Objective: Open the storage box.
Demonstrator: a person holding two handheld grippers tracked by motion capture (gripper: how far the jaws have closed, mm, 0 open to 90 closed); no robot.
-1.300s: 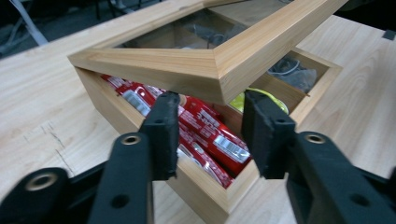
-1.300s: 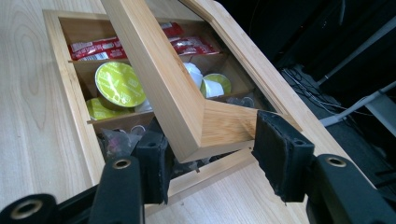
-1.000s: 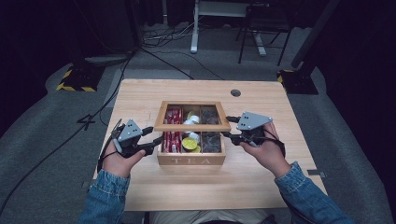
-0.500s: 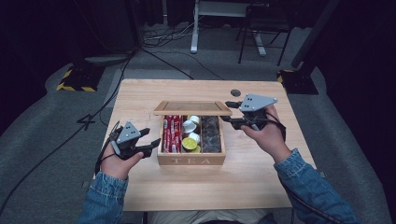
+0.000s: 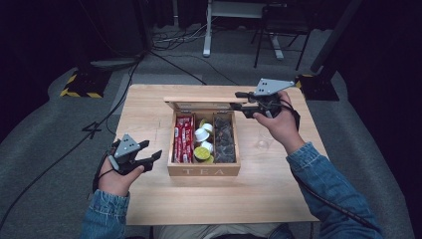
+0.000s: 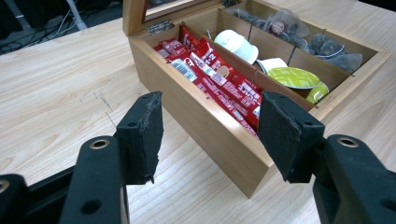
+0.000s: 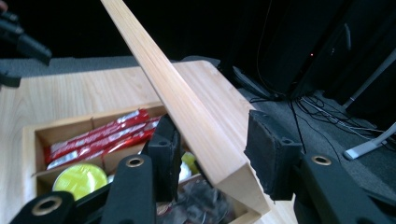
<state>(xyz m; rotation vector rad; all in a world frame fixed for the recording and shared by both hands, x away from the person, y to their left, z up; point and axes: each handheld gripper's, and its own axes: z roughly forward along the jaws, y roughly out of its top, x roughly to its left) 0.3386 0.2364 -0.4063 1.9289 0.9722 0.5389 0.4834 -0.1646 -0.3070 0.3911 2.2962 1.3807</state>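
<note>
In the high view the lid point(image 5: 199, 99), which lay flat over the box point(image 5: 204, 171) a second ago and was half raised midway, now stands tipped back at the box's far edge, and the right hand-held gripper point(image 5: 238, 100) has risen and gone toward the worktop's point(image 5: 149, 209) far edge with it, while the left hand-held gripper point(image 5: 152, 152) has drawn away from the box's left wall toward the near left corner. The box sits mid-worktop, open, with red sachets point(image 5: 183, 139), pods point(image 5: 202, 134) and dark bags point(image 5: 224, 137) in its three compartments. In the left gripper view the left hand-held gripper point(image 6: 210, 126) is about half open with nothing between its pads, which have just been opening; the box corner lies beyond them, apart. In the right gripper view the right hand-held gripper point(image 7: 212, 147) straddles the lid's point(image 7: 187, 121) free corner; its jaws have just been closing, the left pad point(image 7: 164, 154) against the lid's underside, the right pad point(image 7: 268, 154) just beside the top face, and whether it touches I cannot tell.
</note>
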